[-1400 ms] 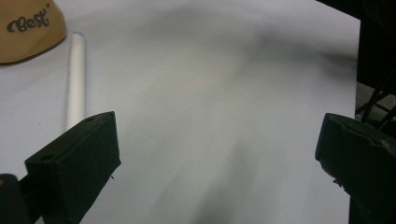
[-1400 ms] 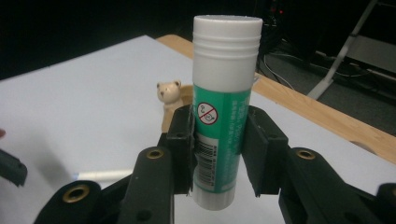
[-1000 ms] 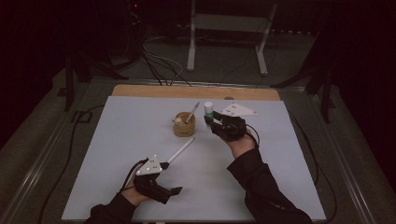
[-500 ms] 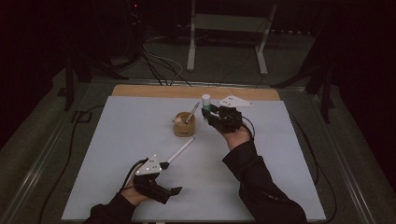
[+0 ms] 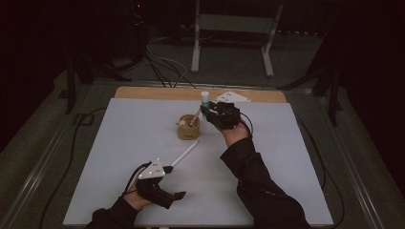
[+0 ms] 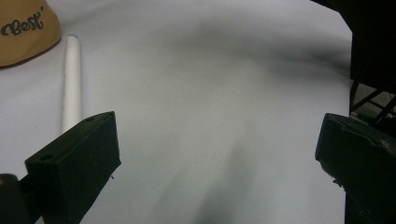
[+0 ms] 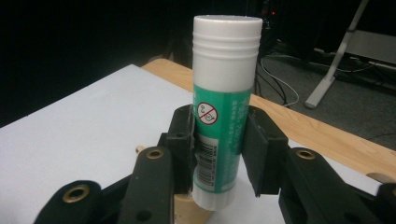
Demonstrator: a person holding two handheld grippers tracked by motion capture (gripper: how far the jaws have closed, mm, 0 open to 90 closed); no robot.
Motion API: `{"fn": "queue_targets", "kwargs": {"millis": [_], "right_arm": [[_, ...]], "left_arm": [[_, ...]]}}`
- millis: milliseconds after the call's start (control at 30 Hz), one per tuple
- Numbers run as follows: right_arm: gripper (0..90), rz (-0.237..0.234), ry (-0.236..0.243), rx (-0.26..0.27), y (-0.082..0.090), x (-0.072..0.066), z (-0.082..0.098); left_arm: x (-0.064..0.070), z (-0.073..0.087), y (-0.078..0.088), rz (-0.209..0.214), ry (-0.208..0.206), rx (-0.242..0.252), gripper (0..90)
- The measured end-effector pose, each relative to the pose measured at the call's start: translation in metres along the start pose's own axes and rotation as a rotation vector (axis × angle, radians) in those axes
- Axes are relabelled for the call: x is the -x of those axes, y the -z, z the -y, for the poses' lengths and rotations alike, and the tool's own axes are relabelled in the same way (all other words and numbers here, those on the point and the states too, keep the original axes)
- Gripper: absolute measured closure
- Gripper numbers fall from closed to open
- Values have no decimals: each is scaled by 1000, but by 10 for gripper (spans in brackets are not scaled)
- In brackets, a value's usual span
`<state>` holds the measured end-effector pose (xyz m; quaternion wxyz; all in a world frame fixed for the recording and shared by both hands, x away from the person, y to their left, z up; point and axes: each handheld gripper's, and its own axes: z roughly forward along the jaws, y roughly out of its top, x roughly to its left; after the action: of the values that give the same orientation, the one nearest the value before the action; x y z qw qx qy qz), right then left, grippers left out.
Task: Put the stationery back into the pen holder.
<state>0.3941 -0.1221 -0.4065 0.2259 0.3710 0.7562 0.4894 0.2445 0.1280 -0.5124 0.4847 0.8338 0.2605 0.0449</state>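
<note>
Glue stick [image 7: 225, 116], upright, clamped in right gripper [image 7: 218, 144] above the tan cup [image 5: 188, 128].
Green label, white ribbed cap, smooth round plastic. Left gripper [image 6: 215, 154] near table's [image 5: 296, 157] front edge, jaws wide apart over bare white surface; white tube [image 6: 71, 84] just beside.

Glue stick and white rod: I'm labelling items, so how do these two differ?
The glue stick is thick, green-labelled with a white cap; the rod is thin and all white. The glue stick stands upright, clamped in the right gripper near the cup; the rod lies flat on the table, unheld. Both are cylindrical.
</note>
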Motion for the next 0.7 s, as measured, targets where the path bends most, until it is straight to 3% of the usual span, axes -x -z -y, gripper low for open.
{"fn": "queue_targets", "kwargs": {"millis": [333, 700], "right_arm": [[662, -7, -32, -8, -18, 1, -2], [662, -18, -85, -38, -43, -1, 11]], "left_arm": [[0, 0, 0, -6, -3, 3, 6], [0, 0, 0, -3, 1, 0, 6]]}}
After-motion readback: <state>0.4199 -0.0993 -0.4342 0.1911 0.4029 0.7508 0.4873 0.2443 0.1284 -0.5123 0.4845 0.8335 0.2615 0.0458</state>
